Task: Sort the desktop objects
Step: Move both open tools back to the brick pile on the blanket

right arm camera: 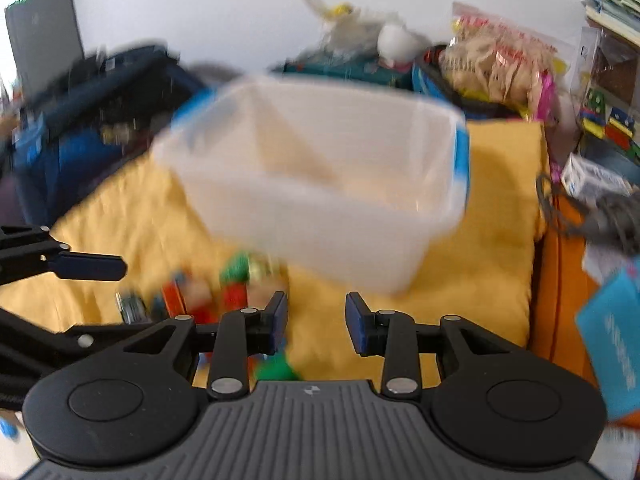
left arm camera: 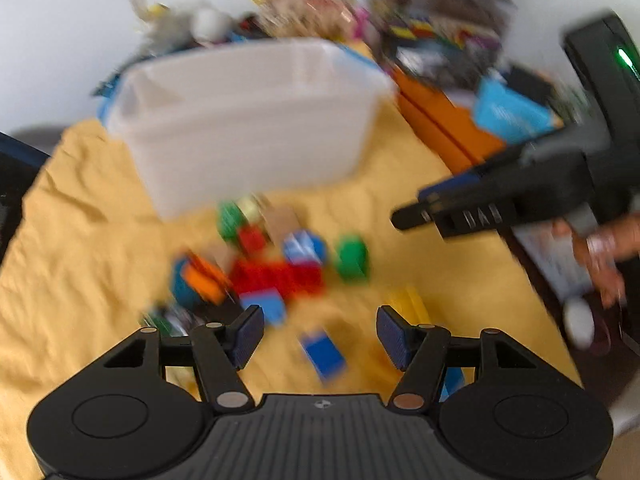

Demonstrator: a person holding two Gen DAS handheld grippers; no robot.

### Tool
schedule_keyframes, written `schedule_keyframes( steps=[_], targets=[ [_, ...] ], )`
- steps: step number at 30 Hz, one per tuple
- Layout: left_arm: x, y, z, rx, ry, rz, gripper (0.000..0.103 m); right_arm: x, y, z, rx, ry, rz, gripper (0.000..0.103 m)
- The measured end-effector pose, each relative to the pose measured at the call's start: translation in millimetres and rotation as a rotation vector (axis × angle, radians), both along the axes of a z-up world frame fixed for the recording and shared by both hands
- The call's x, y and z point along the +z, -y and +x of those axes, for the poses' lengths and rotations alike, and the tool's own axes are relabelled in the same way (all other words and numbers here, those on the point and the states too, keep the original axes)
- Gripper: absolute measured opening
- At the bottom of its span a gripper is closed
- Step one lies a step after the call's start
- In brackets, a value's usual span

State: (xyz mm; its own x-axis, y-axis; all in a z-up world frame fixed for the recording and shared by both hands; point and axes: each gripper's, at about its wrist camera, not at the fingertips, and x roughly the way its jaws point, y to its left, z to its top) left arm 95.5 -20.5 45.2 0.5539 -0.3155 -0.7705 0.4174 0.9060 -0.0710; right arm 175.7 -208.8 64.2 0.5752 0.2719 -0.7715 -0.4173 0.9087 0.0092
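Observation:
A heap of coloured toy bricks [left arm camera: 276, 272] lies on a yellow cloth [left arm camera: 80, 240], blurred by motion. Behind it stands a translucent white plastic bin [left arm camera: 248, 120], which looks empty. My left gripper [left arm camera: 320, 338] is open just above the cloth, with a lone blue brick [left arm camera: 322, 354] below the gap and untouched. A green brick [left arm camera: 352, 258] and a yellow one [left arm camera: 408, 304] lie to the right of the heap. My right gripper [right arm camera: 318, 320] is open with only cloth showing between its pads, in front of the bin [right arm camera: 320, 184]. It also reaches in from the right as the right gripper [left arm camera: 404, 218].
An orange box [left arm camera: 448, 128] and a blue booklet [left arm camera: 512, 114] border the cloth on the right. Bags, toys and a snack packet [right arm camera: 496, 60] crowd the back. A dark blue bag [right arm camera: 100, 92] sits at the left. A person's hand [left arm camera: 608, 248] holds the right gripper.

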Motion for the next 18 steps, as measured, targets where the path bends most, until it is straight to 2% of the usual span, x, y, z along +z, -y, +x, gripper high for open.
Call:
schedule_keyframes(
  steps=[5, 10, 12, 18],
  targets=[
    [-15.9, 5.0, -28.5, -0.041, -0.038, 0.008, 0.066, -27.5, 16.1, -31.4, -0.034, -0.095, 0.009, 0.036],
    [-23.0, 6.4, -37.4, -0.023, -0.039, 0.032, 0.066, -35.2, 20.1, -69.6, -0.013, -0.173, 0.048, 0.038],
    [-23.4, 2.7, -40.0, -0.008, -0.041, 0.02, 0.066, -35.3, 11.3, -88.8, 0.033, -0.166, 0.027, 0.038],
    [-27.0, -7.9, -42.6, 0.034, -0.064, 0.02, 0.065, -39.6, -29.8, -123.4, 0.153, -0.053, -0.137, 0.036]
  ],
)
